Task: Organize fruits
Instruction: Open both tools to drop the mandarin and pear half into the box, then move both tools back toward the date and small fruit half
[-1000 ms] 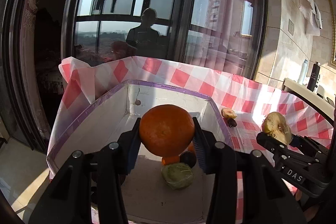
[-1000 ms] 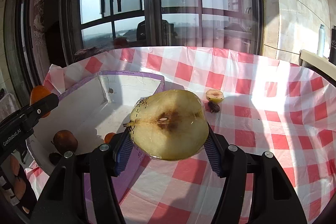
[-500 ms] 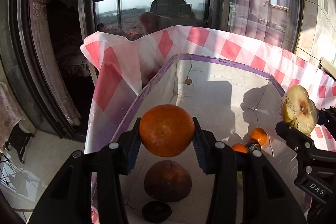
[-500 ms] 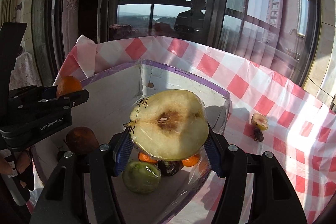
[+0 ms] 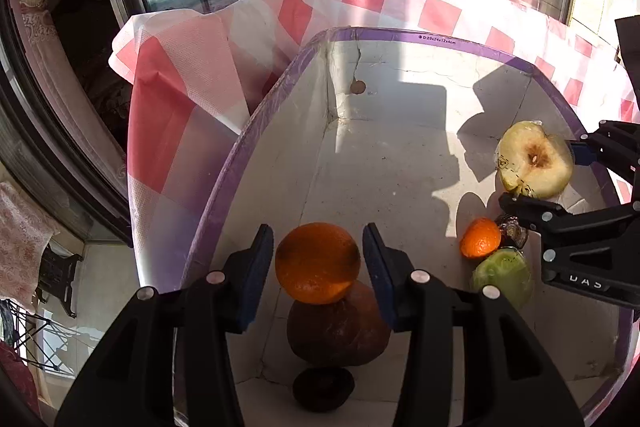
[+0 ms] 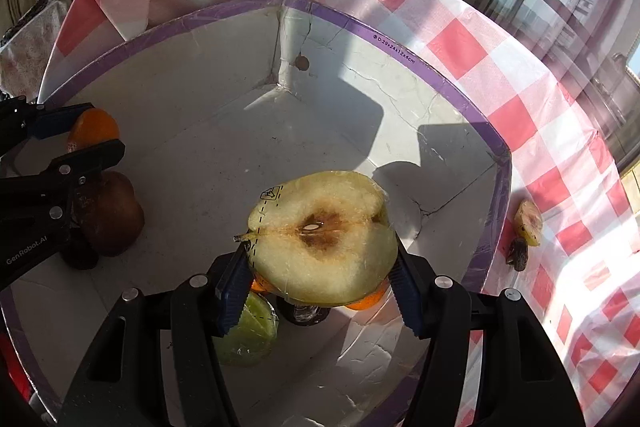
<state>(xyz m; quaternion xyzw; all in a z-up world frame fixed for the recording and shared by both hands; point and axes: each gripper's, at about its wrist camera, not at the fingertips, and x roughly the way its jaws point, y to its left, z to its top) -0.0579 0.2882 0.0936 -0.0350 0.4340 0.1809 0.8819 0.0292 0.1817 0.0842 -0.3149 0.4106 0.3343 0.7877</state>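
Note:
My left gripper [image 5: 319, 261] is shut on an orange [image 5: 317, 262] and holds it inside the white box with the purple rim [image 5: 400, 37], just above a brown round fruit [image 5: 338, 331]. My right gripper [image 6: 320, 263] is shut on a wrapped half pear [image 6: 324, 243], cut face up, over the box [image 6: 400, 47] near its right wall. In the left wrist view the half pear [image 5: 534, 159] and the right gripper [image 5: 536, 179] show at the right. In the right wrist view the orange [image 6: 93, 127] and the left gripper [image 6: 80, 131] show at the left.
In the box lie a small orange fruit [image 5: 480, 238], a green wrapped fruit [image 5: 502, 277], a dark glossy fruit [image 5: 512, 229] and a dark fruit [image 5: 323, 389] at the near wall. On the red-checked cloth [image 6: 460, 39] outside lie a fruit slice [image 6: 528, 217] and a dark piece [image 6: 518, 251].
Both grippers have moved down into the box with their fruit still held. The orange now hangs close over the brown fruit, and the half pear is lower over the box floor.

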